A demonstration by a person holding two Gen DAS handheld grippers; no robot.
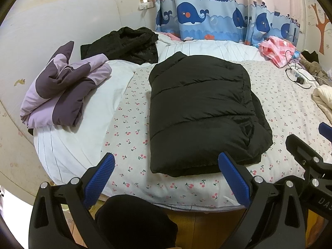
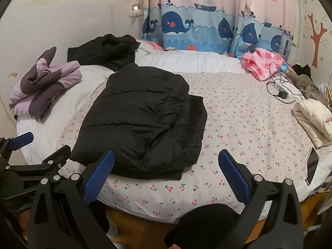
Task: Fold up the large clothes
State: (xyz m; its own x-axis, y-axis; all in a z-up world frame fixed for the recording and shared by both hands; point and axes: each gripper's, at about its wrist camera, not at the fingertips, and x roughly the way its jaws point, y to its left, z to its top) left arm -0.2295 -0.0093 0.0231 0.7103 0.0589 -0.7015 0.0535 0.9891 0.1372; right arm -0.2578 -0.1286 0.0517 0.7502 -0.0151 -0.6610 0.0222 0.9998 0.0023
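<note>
We hold both claws above the near edge of the bed [image 1: 132,137], and neither one grips anything. Our left claw [image 1: 166,178] stands with its blue pads [image 1: 99,178] spread wide apart, empty air between them. Our right claw [image 2: 166,176] is spread just as wide, and nothing lies between its pads [image 2: 234,176].

The black puffer jacket [image 1: 199,112] lies folded into a thick rectangle on the cherry-print sheet [image 2: 238,112], its collar end toward 12 o'clock. A flatter black layer sticks out from under its 3 o'clock side. In the left wrist view the jacket sits straight ahead of the left claw, with the right-hand pad overlapping the jacket's near corner in the picture; whether they touch we cannot tell. In the right wrist view the jacket sits toward 11 o'clock.

At 10 o'clock a purple and lilac jacket [image 1: 62,89] rests folded on the white striped cover [image 1: 87,124]. Beyond it, at 11 o'clock, a dark garment [image 1: 124,43] lies in a loose heap. A cream jacket [image 2: 313,118] lies at 3 o'clock near the bed's edge, and a pink checked cloth [image 2: 263,62] sits at 1 o'clock below the whale-print curtain [image 2: 186,27]. A white power strip [image 2: 282,89] with a dark cable lies near the pink cloth.
</note>
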